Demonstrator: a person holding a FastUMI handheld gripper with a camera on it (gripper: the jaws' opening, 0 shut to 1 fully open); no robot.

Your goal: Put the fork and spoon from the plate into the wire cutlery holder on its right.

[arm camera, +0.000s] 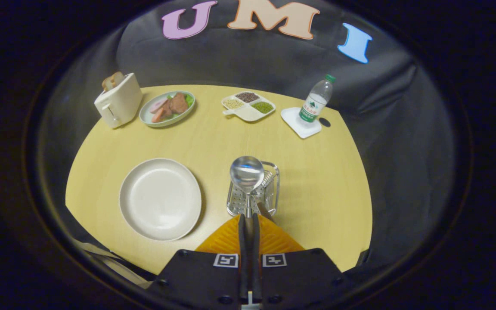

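My gripper (248, 220) is shut on the handle of a metal spoon (246, 173), whose bowl sticks up ahead of the fingers. The spoon hovers over the wire cutlery holder (273, 199), which stands just beyond the fingertips. A dark handle, maybe the fork (264, 211), leans inside the holder near its front. To the left of the holder lies the white plate (160, 198), bare on top.
On the round yellow table (317, 181), far side: a white toaster (119, 101) with bread, a plate of food (167, 108), a divided dish of beans (248, 106), and a water bottle (315, 103) on a white coaster. Black cloth surrounds the table.
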